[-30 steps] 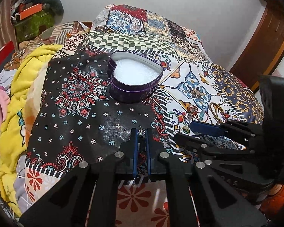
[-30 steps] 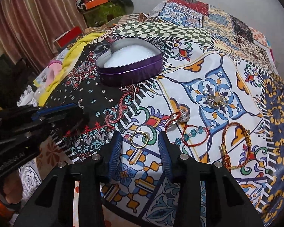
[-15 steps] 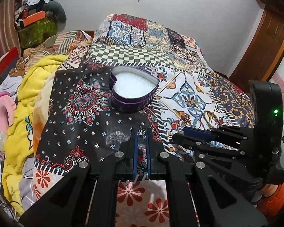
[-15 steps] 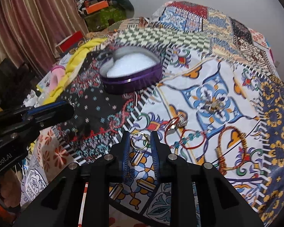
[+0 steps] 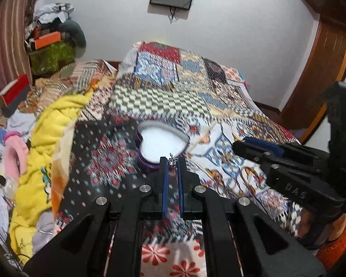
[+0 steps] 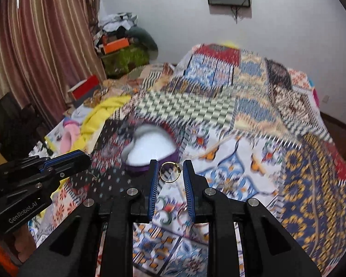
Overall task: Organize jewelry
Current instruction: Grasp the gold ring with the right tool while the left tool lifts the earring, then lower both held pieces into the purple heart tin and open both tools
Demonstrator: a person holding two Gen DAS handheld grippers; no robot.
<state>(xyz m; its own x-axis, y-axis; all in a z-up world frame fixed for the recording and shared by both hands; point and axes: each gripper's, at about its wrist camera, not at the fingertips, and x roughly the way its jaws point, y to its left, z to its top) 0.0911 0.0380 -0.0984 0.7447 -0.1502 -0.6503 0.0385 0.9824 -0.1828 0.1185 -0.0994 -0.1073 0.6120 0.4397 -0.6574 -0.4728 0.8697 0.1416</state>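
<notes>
Grippers both pinch jewelry above the bed [image 5: 219, 106]: left gripper [image 5: 172, 161] a silver charm [image 5: 173, 161], right gripper [image 6: 170, 173] a gold ring [image 6: 170, 172], near the heart-shaped tin [image 5: 161, 139].

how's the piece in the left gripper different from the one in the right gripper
The left gripper pinches a small silvery charm; the right gripper pinches a plain gold ring. The charm is knobbly with a tiny loop on top; the ring is a smooth open hoop. The ring looks wider, so the right gripper's fingers stand further apart. Both hang above the bedspread, near the heart-shaped box.
</notes>
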